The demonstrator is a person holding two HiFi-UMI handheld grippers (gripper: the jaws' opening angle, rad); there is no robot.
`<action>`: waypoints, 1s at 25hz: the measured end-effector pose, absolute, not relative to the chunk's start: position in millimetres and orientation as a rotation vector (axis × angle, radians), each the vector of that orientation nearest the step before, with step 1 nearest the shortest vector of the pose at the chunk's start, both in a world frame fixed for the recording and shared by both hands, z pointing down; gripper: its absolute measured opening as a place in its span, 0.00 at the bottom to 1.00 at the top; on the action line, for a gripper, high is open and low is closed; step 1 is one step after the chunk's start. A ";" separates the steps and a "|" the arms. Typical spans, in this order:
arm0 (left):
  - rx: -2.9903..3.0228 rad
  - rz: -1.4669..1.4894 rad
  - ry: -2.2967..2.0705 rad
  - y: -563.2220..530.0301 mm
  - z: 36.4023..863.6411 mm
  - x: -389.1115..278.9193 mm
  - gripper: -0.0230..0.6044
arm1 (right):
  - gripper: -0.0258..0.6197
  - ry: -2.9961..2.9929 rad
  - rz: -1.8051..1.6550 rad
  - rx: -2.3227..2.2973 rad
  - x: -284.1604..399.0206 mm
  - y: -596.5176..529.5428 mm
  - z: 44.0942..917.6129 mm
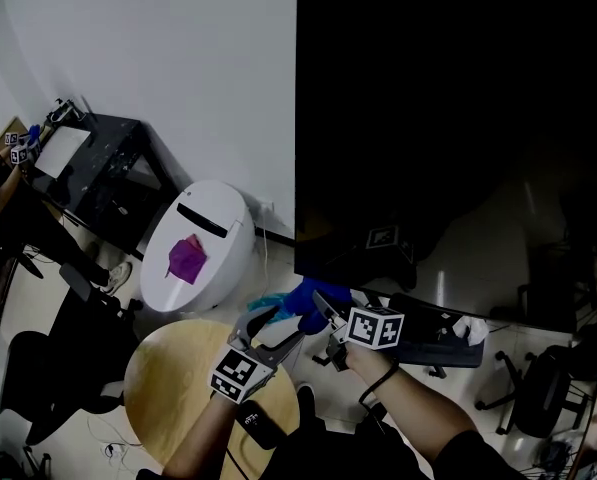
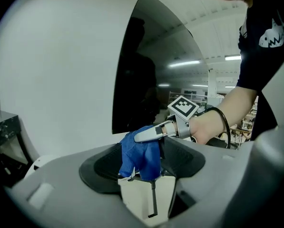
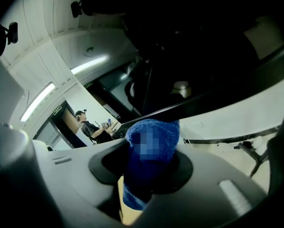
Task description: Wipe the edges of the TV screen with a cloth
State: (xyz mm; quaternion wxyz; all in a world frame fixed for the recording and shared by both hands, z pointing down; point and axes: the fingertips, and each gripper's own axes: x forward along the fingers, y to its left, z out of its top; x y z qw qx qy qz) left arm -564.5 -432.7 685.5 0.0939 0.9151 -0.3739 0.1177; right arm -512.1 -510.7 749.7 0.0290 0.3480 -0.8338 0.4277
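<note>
- The right-hand grey gripper with the marker cube is clamping its jaws tight on a bunched blue terry cloth, which is bulging out ahead of the tips.
- The left-hand grey gripper with the marker cube is standing with its jaws wide apart. The hanging tail of the blue cloth is sitting in the gap, but the pads are not pressing on it.
- In the head view the right gripper is reaching in from the right and the left gripper from below-left, both meeting at the cloth.
- The cloth is sitting just under the bottom-left corner of the large black flat TV screen; whether it is touching the frame is not clear.
- From that corner the screen's left edge is running straight up, and the bottom edge is running off to the right.
- In the right gripper view the screen's dark lower border is crossing just above and beyond the cloth.
- Judging from this, the right gripper is the one placed to wipe, by lifting the cloth onto the corner and following an edge along its length.
</note>
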 end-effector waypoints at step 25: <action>2.796 0.631 -1.013 -473.0 724.0 -592.0 0.43 | 0.30 -2.771 1.166 0.581 -615.9 -483.9 694.3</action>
